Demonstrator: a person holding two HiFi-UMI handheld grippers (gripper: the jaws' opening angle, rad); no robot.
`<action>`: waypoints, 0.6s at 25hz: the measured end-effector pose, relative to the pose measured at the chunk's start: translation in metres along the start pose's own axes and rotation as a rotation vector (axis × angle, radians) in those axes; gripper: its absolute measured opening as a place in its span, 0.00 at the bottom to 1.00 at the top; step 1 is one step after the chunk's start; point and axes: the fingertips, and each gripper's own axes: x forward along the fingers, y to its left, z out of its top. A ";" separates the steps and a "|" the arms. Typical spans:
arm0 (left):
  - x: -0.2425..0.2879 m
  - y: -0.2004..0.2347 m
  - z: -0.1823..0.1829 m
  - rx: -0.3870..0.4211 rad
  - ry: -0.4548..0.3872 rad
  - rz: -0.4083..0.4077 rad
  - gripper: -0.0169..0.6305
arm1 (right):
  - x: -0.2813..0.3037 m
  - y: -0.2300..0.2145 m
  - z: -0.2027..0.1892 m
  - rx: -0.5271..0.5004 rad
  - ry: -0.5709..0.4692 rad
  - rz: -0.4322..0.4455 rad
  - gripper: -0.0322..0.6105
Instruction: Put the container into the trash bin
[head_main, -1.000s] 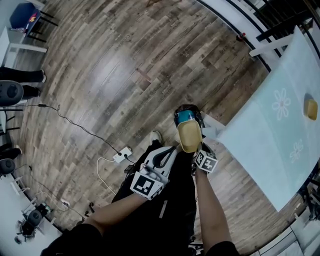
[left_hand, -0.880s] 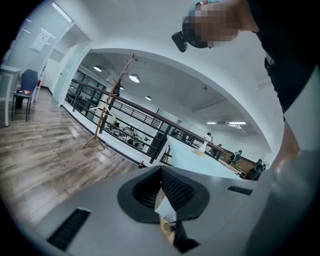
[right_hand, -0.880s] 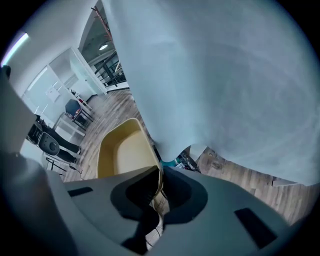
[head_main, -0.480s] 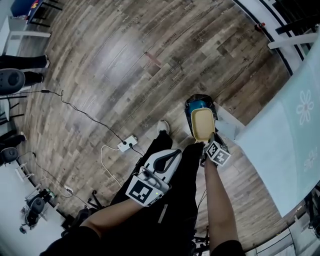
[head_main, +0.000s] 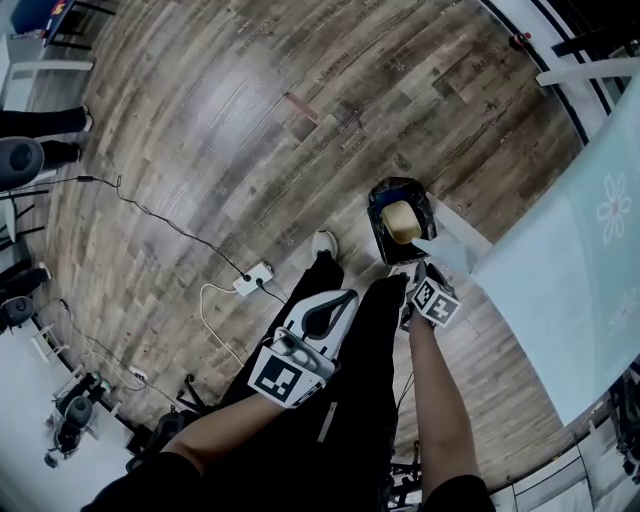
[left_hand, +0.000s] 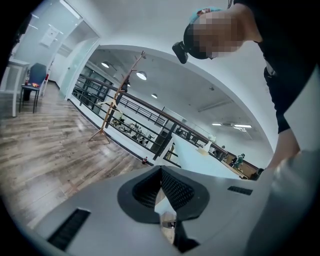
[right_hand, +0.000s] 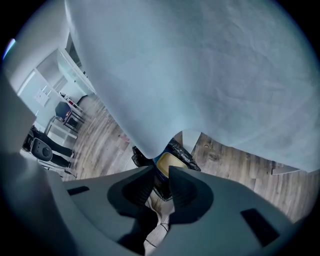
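The right gripper (right_hand: 160, 186) is held near the trash bin (head_main: 373, 215) and pointed at it, its jaws parted with nothing gripped between them; the yellow container (head_main: 401, 222) is seen lying inside the bin, on the black liner, beside the table (head_main: 590, 260); the task is therefore judged essentially done, with only the drawing back of the arm left; the left gripper (left_hand: 161, 174) is kept low by the person's leg, jaws closed together on nothing; one container, one bin, one table and two grippers are counted.
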 end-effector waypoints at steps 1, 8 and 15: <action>-0.001 0.000 0.001 0.005 -0.004 0.000 0.05 | -0.002 0.001 -0.001 0.003 -0.001 0.002 0.19; -0.002 -0.005 0.019 0.046 0.001 -0.005 0.05 | -0.027 0.012 -0.001 0.012 -0.037 0.025 0.19; -0.001 -0.025 0.047 0.058 0.001 -0.064 0.05 | -0.083 0.043 0.011 -0.130 -0.116 0.078 0.17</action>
